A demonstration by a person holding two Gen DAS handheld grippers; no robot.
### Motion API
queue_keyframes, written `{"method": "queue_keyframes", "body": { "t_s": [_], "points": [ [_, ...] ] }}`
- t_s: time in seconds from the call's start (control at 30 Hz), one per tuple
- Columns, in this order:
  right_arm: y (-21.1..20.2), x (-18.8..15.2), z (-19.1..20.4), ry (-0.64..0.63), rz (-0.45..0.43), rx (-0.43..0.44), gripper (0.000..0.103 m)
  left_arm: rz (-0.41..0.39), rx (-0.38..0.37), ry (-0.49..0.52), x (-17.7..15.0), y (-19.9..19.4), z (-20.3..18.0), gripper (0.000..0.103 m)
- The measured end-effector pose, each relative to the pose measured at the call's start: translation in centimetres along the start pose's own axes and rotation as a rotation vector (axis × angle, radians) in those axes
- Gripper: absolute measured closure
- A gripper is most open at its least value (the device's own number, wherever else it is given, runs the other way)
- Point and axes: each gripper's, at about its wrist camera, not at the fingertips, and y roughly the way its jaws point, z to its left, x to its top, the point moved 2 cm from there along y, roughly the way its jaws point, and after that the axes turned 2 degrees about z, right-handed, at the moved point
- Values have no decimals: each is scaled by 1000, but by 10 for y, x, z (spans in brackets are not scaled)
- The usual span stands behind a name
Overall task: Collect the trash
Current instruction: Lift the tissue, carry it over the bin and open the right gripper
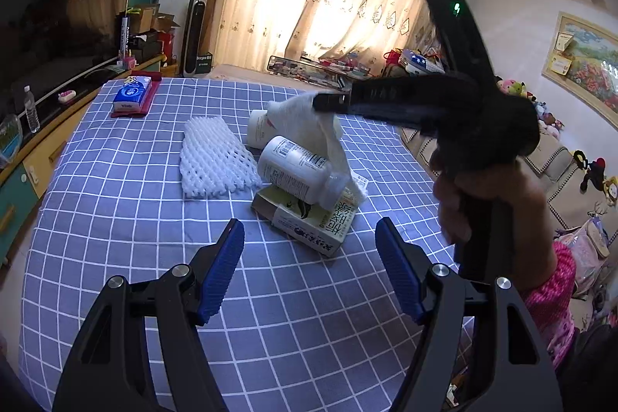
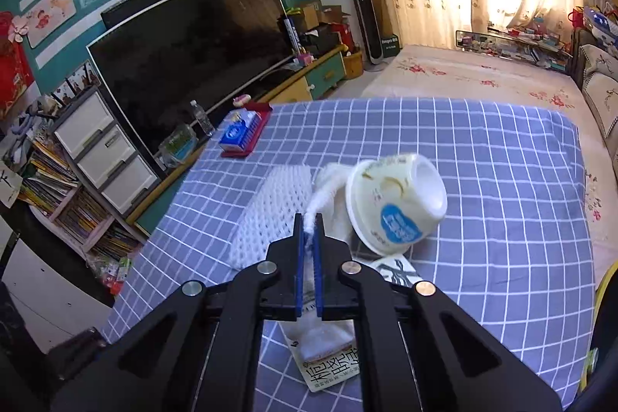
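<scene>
Right tongs: I had them clamped on the white tissue, beside the cup; lift slowly.
Left tongs: I held them wide, empty, near the carton.

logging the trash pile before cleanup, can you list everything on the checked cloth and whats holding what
tissue: 1, white, pinched and lifted over the pile
foam fruit net: 1, white, flat, left of pile
pill bottle: 1, white, lying on carton
carton: 1, cream, flattened, under bottle
yogurt cup: 1, white, on its side
tissue pack: 1, blue, far corner
left hand-held gripper: open, empty
right hand-held gripper: shut on tissue
</scene>
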Motion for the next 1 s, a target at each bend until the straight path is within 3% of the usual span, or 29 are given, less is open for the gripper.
{"method": "queue_keyframes", "body": {
  "t_s": [0.27,0.67,0.83,1.0],
  "points": [
    [-25,25,-1,-5,-70,-19,99,4,1,3,0,0,-1,33],
    [-73,51,6,-30,-168,37,99,26,-7,10,-3,6,-4,33],
    [-115,52,-10,-12,-248,23,99,32,-9,6,-3,8,-2,33],
    [-155,38,-42,4,-292,-48,99,36,-12,8,-4,11,-4,33]
  ]
}}
